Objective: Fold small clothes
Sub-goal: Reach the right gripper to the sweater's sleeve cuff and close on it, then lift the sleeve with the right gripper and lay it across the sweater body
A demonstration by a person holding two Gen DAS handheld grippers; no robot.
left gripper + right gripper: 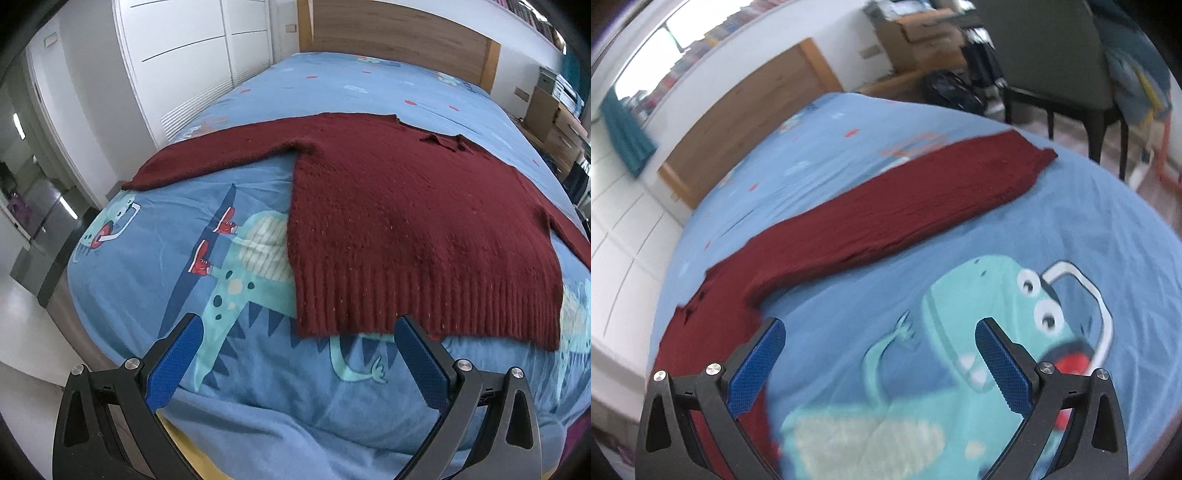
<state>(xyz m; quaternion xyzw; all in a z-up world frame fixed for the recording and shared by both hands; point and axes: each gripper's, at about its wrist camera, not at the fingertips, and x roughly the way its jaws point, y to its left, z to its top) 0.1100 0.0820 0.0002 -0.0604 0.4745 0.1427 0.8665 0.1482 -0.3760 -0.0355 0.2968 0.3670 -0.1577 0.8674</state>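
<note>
A dark red knitted sweater [406, 221] lies flat on the blue dinosaur-print bed cover [166, 258], sleeves spread to both sides. My left gripper [299, 328] is open and empty, hovering just in front of the sweater's ribbed hem [424, 306]. In the right wrist view one long sleeve [905, 206] stretches away to its cuff [1030, 162]. My right gripper [879, 332] is open and empty above the bed cover [1071, 221], just right of the sweater's body [713, 314].
White wardrobe doors [192, 66] stand left of the bed, a wooden headboard [399, 40] at the far end. A dark chair [1056, 74] and cardboard boxes [916, 29] stand beyond the bed's right side. The bed's near edge [258, 424] drops off below my left gripper.
</note>
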